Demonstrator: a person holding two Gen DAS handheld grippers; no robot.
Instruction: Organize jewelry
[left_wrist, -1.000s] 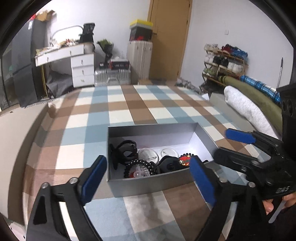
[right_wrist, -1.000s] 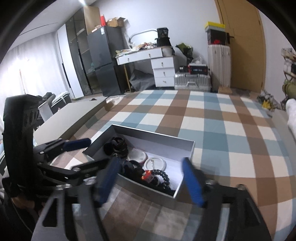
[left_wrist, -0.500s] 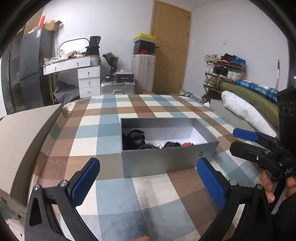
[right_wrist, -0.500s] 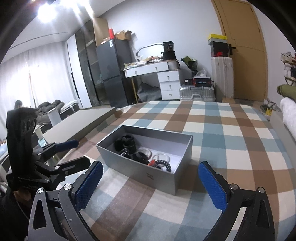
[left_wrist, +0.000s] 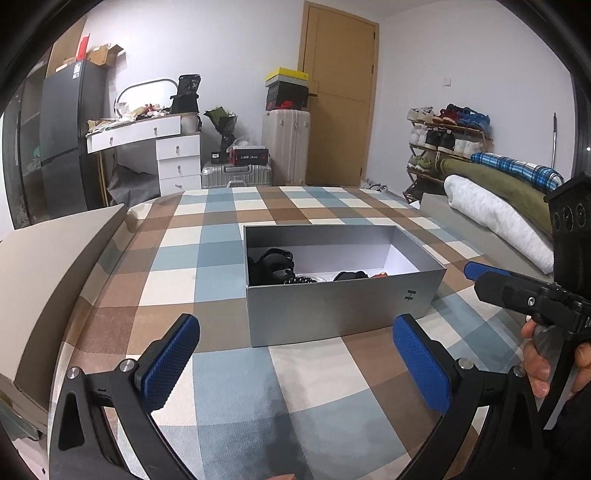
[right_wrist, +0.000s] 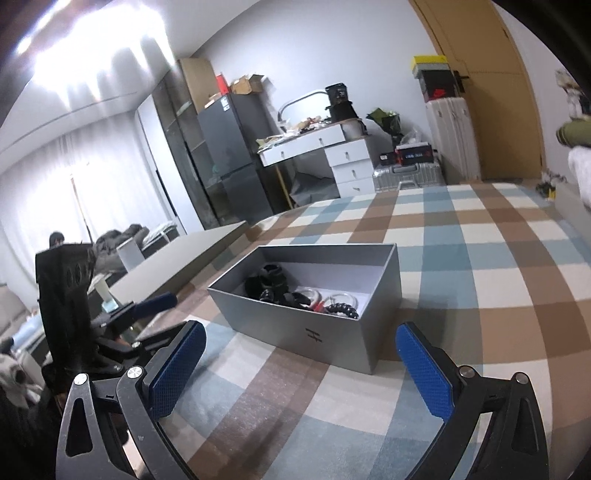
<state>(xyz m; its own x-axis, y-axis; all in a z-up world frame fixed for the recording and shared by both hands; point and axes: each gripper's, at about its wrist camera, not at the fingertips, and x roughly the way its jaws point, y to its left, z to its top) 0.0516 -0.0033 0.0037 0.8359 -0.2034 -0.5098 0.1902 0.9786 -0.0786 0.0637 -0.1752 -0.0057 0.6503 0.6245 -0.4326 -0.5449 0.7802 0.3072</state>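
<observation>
Checked blue-brown-cream cloth spans frame. Grey rectangular cardboard box at centre, jewelry heaped at its left end. Left gripper and right gripper both spread wide, empty, short of box. Advice: descend from above over one piece, clear of box wall, pinch only that piece.

Both views ride low over a checked bed, each looking forward and slightly down between its own blue pads. The left wrist view faces the grey box from its long front side, close, with the door straight beyond and the right tool at the right edge. The right wrist view faces the same box from its near right corner, about as close, angled toward the fridge and curtains, with the left tool at the left edge. Both share the box, the bed, the white desk and the door.
</observation>
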